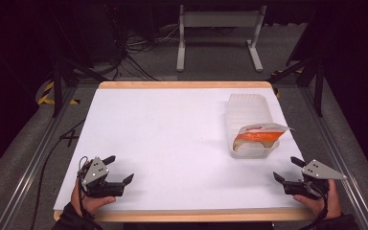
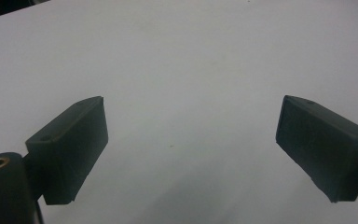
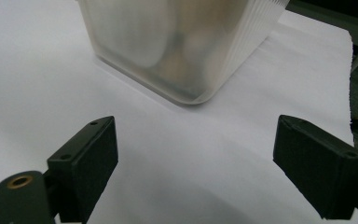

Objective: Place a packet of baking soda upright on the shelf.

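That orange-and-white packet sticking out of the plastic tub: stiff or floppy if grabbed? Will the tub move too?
The packet looks like thin film, creased and splayed at its top, so probably floppy and light. The translucent tub looks thin-walled and sits loose on the white table, so it may slide or lift with the packet. Both grippers are open, well short of it.

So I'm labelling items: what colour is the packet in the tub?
White with an orange band, packet; clearest in the high view.

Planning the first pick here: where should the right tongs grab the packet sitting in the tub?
Probably the packet's upper edge, which sticks out above the translucent tub's rim. Come down from above with the right tongs, already open, since the tub's walls block its sides.
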Demonstrator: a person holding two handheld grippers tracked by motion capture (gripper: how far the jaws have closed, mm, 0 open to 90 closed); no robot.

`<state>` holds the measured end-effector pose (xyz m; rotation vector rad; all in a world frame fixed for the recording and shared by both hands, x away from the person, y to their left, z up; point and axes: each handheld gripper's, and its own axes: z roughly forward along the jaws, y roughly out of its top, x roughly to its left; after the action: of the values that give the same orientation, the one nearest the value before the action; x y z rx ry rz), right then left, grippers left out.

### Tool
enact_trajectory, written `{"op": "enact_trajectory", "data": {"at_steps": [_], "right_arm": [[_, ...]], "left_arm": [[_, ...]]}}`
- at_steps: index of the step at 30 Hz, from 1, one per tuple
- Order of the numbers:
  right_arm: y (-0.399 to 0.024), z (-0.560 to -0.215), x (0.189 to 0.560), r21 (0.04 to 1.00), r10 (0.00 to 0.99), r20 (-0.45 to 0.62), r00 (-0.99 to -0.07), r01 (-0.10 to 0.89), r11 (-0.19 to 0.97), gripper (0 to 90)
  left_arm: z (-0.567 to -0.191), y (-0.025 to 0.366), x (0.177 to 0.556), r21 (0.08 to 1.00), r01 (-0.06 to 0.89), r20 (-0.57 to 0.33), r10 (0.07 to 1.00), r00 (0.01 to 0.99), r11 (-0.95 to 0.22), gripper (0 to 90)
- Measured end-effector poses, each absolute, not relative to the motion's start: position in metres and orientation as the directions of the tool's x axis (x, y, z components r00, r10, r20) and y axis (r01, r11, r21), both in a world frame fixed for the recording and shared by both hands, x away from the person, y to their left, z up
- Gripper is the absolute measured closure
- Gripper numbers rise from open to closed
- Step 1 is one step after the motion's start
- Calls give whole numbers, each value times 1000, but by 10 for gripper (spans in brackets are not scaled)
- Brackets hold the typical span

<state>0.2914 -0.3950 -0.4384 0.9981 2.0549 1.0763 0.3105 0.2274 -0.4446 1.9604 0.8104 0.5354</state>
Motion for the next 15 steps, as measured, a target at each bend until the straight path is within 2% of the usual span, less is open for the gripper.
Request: {"op": "enact_trajectory", "data": {"at_steps": [15], "right_arm": [[-395, -438, 289, 859, 831, -167, -531, 335, 386, 146]], "left_arm": [[-444, 225, 314, 873, 325, 44, 722, 690, -363, 100]]}}
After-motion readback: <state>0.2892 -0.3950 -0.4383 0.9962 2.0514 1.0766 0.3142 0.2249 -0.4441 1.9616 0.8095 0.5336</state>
